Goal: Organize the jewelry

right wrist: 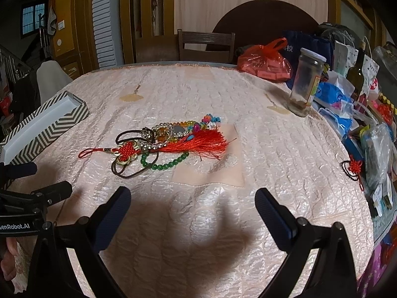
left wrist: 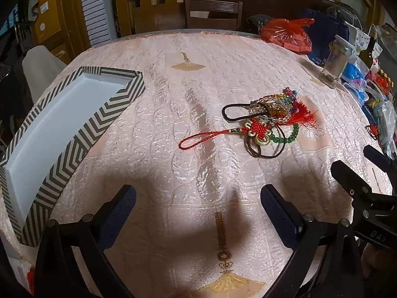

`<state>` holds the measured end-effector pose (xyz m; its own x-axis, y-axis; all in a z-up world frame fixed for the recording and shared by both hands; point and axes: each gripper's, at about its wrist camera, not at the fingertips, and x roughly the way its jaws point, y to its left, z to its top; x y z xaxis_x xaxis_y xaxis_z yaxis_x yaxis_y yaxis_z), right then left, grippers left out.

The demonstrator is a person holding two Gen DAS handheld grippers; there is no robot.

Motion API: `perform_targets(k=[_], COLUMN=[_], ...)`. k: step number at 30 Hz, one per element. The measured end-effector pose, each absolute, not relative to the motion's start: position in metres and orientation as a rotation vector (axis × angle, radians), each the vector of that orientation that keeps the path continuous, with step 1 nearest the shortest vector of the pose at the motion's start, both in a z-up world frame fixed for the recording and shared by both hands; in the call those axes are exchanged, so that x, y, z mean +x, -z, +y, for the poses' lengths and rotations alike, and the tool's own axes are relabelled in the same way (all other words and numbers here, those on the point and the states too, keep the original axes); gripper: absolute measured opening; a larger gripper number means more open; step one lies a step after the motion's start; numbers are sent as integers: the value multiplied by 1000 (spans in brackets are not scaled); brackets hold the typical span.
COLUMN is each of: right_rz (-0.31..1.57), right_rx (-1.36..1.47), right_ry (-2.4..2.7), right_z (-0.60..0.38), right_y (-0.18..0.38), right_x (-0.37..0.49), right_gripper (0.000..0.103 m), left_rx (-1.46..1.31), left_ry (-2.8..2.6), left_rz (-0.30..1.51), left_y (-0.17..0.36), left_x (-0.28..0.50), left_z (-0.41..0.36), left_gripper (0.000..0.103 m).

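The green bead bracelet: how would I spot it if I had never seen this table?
Start at the pink quilted tablecloth and find the tangled jewelry pile near its middle. At the pile's near edge, just below the red tassel, lies the green bead bracelet. It is the only strand of plain round green beads; the others are mixed colours, clear or cord.

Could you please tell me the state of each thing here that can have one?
Left gripper: open, holding nothing.
Right gripper: open, holding nothing.
Striped box: lidless, nothing inside.
Jewelry: tangled heap on the cloth.
Jar: upright, lid on.
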<state>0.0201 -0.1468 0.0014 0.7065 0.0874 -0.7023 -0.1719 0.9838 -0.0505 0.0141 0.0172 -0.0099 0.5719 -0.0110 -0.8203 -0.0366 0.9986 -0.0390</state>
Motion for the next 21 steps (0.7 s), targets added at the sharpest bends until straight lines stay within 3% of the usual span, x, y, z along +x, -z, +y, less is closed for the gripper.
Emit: perform_targets(k=[21], right_rz=[776], right_rx=[-109], right_ry=[-146], right_z=[-146], right_y=[-2], right_x=[26], right_gripper=[102], left_rx=[-52], left_ry=[-17], left_rz=[983], left_y=[17], left_x=[21], left_z=[16], left_gripper=[100])
